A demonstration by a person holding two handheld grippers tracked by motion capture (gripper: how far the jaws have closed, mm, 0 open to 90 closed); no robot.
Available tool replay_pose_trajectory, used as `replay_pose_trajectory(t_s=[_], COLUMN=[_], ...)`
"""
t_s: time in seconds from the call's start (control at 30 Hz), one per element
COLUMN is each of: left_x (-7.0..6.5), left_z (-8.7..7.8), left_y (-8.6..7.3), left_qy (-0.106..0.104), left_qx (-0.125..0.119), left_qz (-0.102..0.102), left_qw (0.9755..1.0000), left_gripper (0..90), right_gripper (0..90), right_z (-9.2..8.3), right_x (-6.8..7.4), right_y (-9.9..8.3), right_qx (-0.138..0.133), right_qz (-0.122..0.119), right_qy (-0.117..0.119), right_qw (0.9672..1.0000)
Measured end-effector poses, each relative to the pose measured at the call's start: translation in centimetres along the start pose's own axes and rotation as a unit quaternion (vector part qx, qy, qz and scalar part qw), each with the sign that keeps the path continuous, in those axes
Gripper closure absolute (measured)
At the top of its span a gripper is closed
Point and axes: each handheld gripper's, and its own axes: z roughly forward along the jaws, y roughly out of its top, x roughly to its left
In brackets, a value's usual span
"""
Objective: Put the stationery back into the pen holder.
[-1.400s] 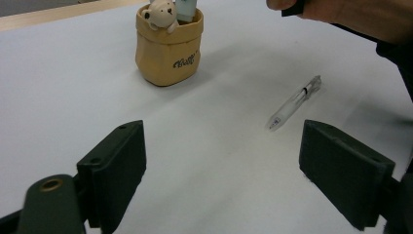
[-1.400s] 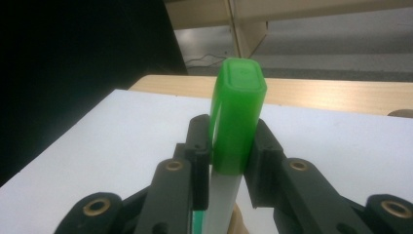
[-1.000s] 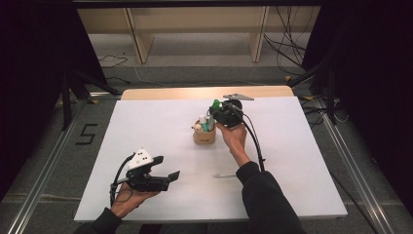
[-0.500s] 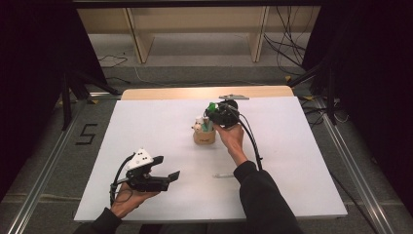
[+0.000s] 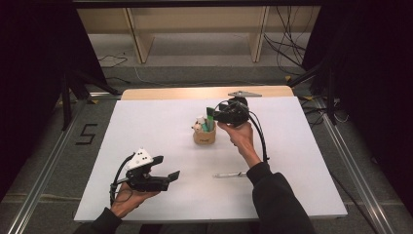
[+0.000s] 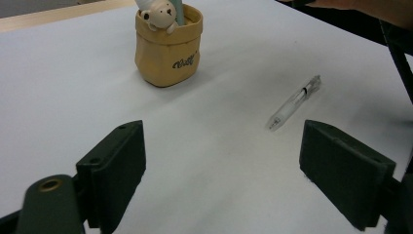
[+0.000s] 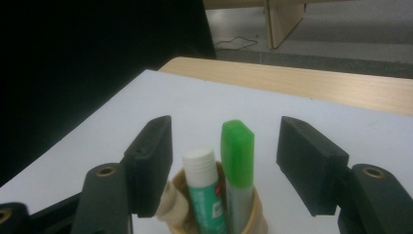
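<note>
Broadly, the white table [image 5: 160, 126] spans the middle of the high view, with a wooden strip along its far edge. Near the lower left of that view the left gripper [image 5: 164, 176] sits in the person's hand, where it was a second ago, its fingers spread wide with nothing between them. Just right of centre the right gripper [image 5: 212, 114] hangs over the tan holder [image 5: 204, 135]; its fingers have just been opening and now stand released on either side of the green marker [image 7: 237, 168], whose cap rises between them without touching either pad. A second ago they were closed in around that marker. Beside the marker in the holder stands a glue stick [image 7: 204, 187] with a white cap. A clear pen [image 5: 230, 174] lies on the table below the holder, near the right forearm, unmoved from before.
</note>
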Motion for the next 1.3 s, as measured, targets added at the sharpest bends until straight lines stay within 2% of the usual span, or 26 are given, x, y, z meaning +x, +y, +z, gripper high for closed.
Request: replay_pose_trajectory(t_s=[0.23, 0.37, 0.63, 0.77, 0.9, 1.07, 1.23, 1.3], left_x=[0.0, 0.0, 0.2, 0.2, 0.3, 0.3, 0.3, 0.3], left_z=[0.0, 0.0, -0.2, -0.2, -0.4, -0.5, -0.5, -0.6], left_y=[0.0, 0.0, 0.0, 0.0, 0.0, -0.1, -0.1, 0.0], left_qy=[0.000, 0.001, -0.001, -0.003, -0.003, -0.005, -0.006, -0.005], left_qx=[0.000, -0.001, -0.004, -0.014, -0.020, -0.026, -0.030, -0.032], left_qz=[0.001, 0.000, 0.002, -0.001, 0.001, -0.001, -0.001, -0.001], left_qw=[1.0000, 1.0000, 1.0000, 0.9999, 0.9998, 0.9996, 0.9995, 0.9995], left_gripper=[16.4, 16.3, 16.1, 16.1, 16.0, 15.9, 15.9, 15.9], right_gripper=[29.2, 27.8, 26.3, 25.8, 25.3, 25.0, 24.5, 24.5], right_z=[-2.2, -3.3, -5.1, -5.7, -6.0, -6.3, -6.2, -6.1], right_x=[0.1, 0.3, 1.0, 1.0, 1.2, 2.0, 2.4, 2.6], right_y=[-0.4, -1.0, -2.9, -3.9, -4.2, -4.7, -5.5, -5.7], right_qx=[0.030, 0.052, 0.095, 0.113, 0.127, 0.157, 0.193, 0.206], right_qz=[-0.011, -0.035, -0.085, -0.096, -0.106, -0.134, -0.153, -0.165], right_qy=[0.035, 0.043, 0.056, 0.058, 0.061, 0.064, 0.062, 0.062], right_qw=[0.9989, 0.9971, 0.9903, 0.9872, 0.9843, 0.9763, 0.9672, 0.9626])
